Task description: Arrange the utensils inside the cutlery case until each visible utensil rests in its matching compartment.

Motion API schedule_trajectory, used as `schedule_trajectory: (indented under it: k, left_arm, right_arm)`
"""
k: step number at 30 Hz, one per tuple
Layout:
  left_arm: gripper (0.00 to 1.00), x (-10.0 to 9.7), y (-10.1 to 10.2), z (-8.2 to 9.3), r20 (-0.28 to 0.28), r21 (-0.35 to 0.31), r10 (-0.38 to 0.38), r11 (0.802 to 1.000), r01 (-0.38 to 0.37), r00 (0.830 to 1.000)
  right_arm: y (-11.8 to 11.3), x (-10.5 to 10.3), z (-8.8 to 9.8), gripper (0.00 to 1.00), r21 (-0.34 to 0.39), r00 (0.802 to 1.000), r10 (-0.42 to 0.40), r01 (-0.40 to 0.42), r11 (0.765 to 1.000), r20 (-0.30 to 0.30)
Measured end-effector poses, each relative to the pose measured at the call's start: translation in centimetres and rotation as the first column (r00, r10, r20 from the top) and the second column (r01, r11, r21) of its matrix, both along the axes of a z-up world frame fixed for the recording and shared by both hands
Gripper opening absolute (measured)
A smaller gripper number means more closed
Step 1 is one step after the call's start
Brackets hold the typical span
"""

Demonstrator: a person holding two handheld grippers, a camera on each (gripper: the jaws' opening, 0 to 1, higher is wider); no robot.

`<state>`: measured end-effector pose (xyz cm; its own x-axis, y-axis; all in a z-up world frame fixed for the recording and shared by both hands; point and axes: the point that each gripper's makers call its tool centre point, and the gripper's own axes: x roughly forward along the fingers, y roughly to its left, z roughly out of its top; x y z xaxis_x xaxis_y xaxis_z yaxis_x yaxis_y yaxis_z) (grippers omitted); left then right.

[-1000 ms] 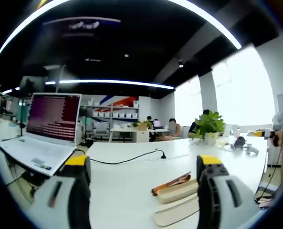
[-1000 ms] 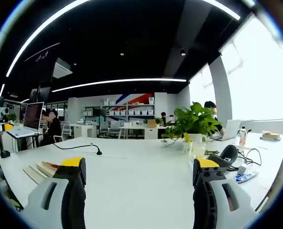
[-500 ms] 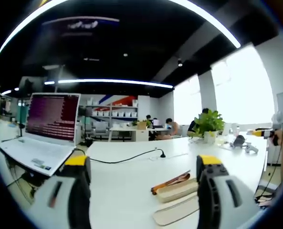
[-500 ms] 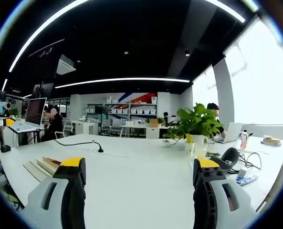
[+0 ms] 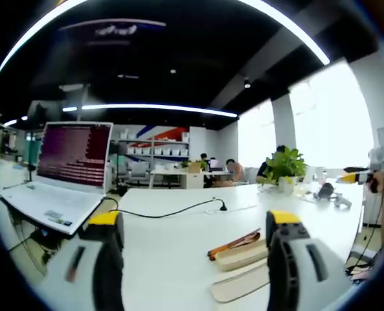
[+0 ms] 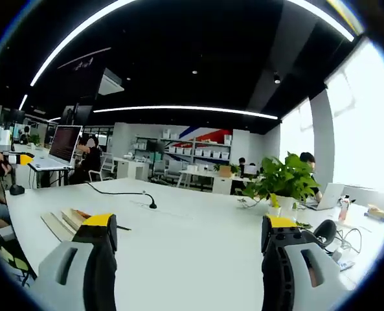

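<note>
Both views low over white table (image 5: 179, 240), facing across office (shared: cutlery case (image 5: 240, 258), cable (image 6: 124, 192)).

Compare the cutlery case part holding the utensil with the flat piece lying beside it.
In the left gripper view, the case base is the deeper part and carries a brown utensil across its top; the flat piece, probably the lid, is thinner and bare. The base lies farther from the camera, the flat piece nearer. Both are pale beige, elongated, and rest on the white table.

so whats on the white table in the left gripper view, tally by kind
laptop: 1
cutlery case parts, beige: 2
brown utensils on the case, too blurred to split: about 1
black cable: 1
potted plant: 1
total: 6
</note>
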<state>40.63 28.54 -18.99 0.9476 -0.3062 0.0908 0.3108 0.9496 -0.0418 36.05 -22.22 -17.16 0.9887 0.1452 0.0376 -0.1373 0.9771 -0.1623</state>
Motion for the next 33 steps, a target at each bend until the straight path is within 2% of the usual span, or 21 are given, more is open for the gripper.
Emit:
schedule_trajectory:
  k: [10, 11, 13, 16, 20, 21, 22, 27, 28, 31, 32, 33]
  left_arm:
    - [0.95, 0.5, -1.2, -1.1, -0.034, 0.026, -0.039, 0.999, 0.04, 0.999]
    - [0.97, 0.6, -1.2, -1.1, -0.035, 0.015, -0.032, 0.999, 0.032, 0.999]
    - [0.98, 0.8, -1.2, -1.2, -0.04, 0.003, -0.024, 1.0, 0.024, 0.999]
    - [0.98, 0.7, -1.6, -1.4, -0.047, 0.014, -0.044, 0.999, 0.044, 0.998]
    - [0.98, 0.7, -1.8, -1.3, -0.041, 0.016, -0.048, 0.999, 0.049, 0.998]
    - [0.98, 0.8, -1.7, -1.4, -0.044, 0.016, -0.044, 0.999, 0.045, 0.998]
    - [0.98, 0.8, -1.7, -1.5, -0.046, 0.015, -0.041, 0.999, 0.042, 0.998]
    - [0.98, 1.0, -1.3, -1.8, -0.061, 0.007, -0.03, 1.0, 0.03, 0.998]
    - [0.98, 1.1, -1.3, -1.8, -0.061, 0.007, -0.029, 1.0, 0.03, 0.998]
    - [0.98, 1.0, -1.4, -1.9, -0.062, 0.006, -0.032, 0.999, 0.032, 0.998]
    - [0.98, 1.0, -1.3, -1.8, -0.061, 0.005, -0.029, 1.0, 0.03, 0.998]
    - [0.98, 1.0, -1.2, -1.9, -0.062, 0.004, -0.025, 1.0, 0.025, 0.998]
  right_arm:
    - [4.9, 4.1, 0.5, 0.96, -0.115, 0.993, 0.109, -0.115, 0.987, -0.052]
    - [5.8, 5.0, 0.6, 0.96, -0.167, 0.991, 0.122, -0.128, 0.978, -0.046]
    - [7.0, 6.2, 0.9, 0.94, -0.19, 0.989, 0.145, -0.148, 0.971, -0.03]
    - [9.0, 8.0, 0.8, 0.93, -0.221, 0.981, 0.181, -0.192, 0.956, -0.069]
    - [11.6, 10.2, 0.5, 0.93, -0.253, 0.963, 0.242, -0.264, 0.931, -0.115]
    - [12.2, 10.7, 0.5, 0.93, -0.27, 0.96, 0.253, -0.278, 0.922, -0.123]
    - [13.0, 11.2, 0.1, 0.93, -0.303, 0.951, 0.272, -0.304, 0.903, -0.144]
    - [15.8, 13.3, -1.0, 0.92, -0.335, 0.927, 0.309, -0.366, 0.868, -0.211]
    - [16.4, 13.7, -1.3, 0.9, -0.352, 0.919, 0.317, -0.384, 0.854, -0.233]
    - [17.1, 14.8, -1.8, 0.94, -0.371, 0.915, 0.298, -0.386, 0.845, -0.272]
    - [17.5, 15.4, -2.1, 0.93, -0.408, 0.91, 0.294, -0.397, 0.823, -0.293]
    - [17.9, 15.9, -2.1, 0.93, -0.409, 0.914, 0.289, -0.388, 0.826, -0.285]
